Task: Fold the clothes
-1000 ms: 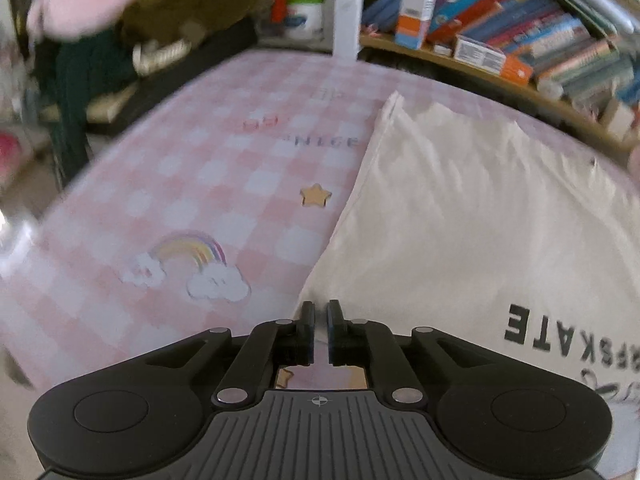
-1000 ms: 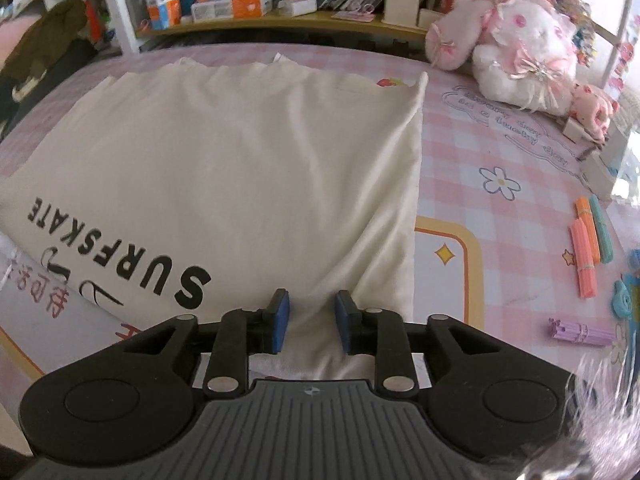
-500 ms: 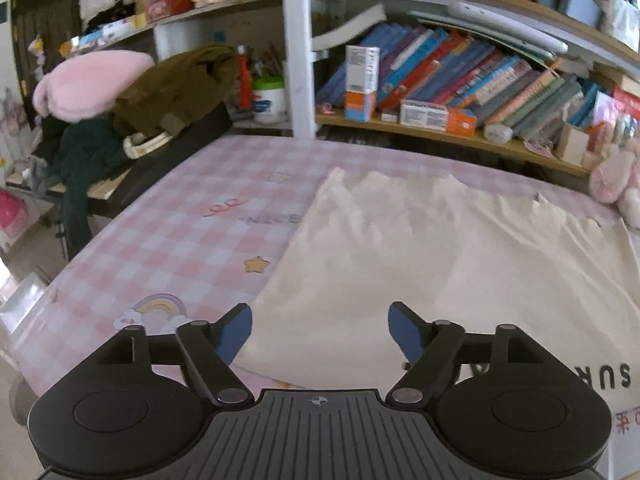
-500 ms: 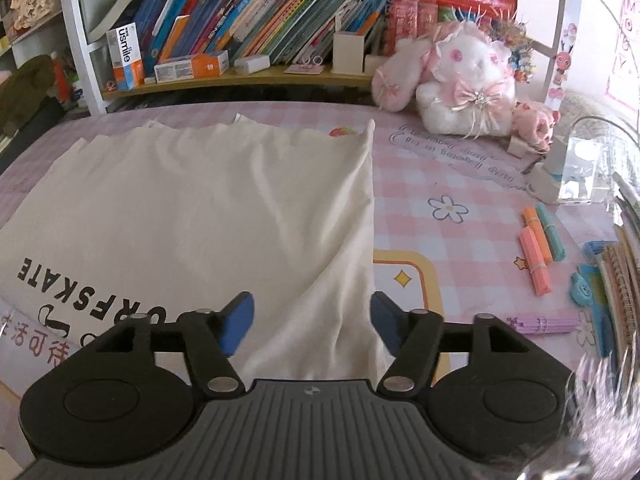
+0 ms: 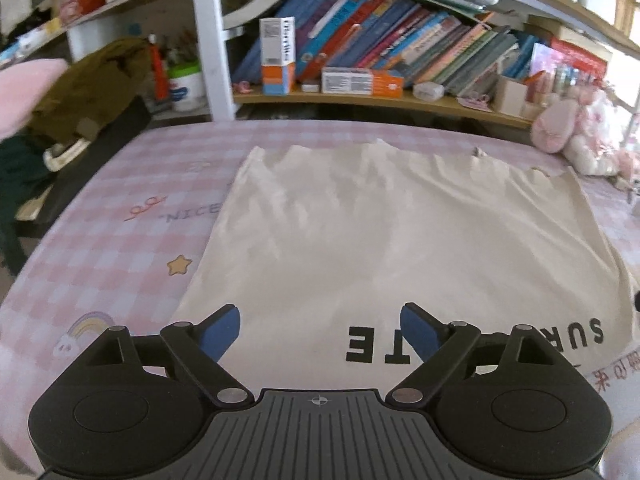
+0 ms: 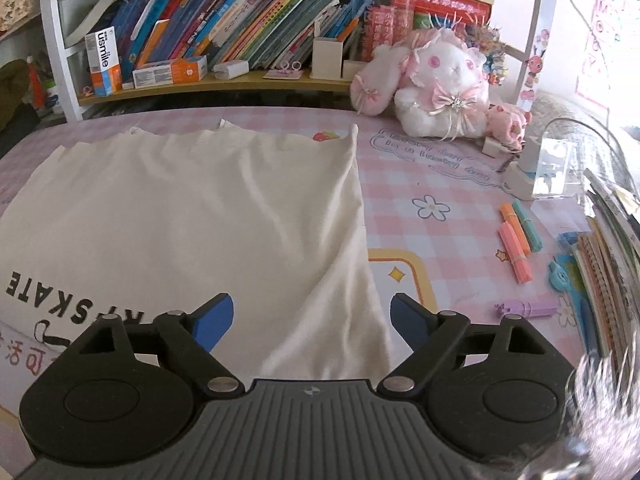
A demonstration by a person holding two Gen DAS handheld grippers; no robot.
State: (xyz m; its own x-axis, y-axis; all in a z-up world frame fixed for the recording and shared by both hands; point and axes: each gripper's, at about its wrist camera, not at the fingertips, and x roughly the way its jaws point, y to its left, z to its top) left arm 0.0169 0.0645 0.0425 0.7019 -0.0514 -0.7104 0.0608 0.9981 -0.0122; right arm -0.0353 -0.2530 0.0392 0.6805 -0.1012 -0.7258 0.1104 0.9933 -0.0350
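Cream shirt (image 5: 392,232) lies flat on the pink checked bench (image 5: 120,240), black lettering along its near edge, far edge toward the bookshelf (image 5: 360,96). Left tool (image 5: 320,330) released, blue pads spread wide above the shirt's near left part, holding nothing. Right tool (image 6: 312,320) likewise released, empty, over the shirt's near right corner. Plush rabbit (image 6: 436,84) sits at the bench's far right; coloured sticks (image 6: 518,240) lie right of the shirt, apart from it.
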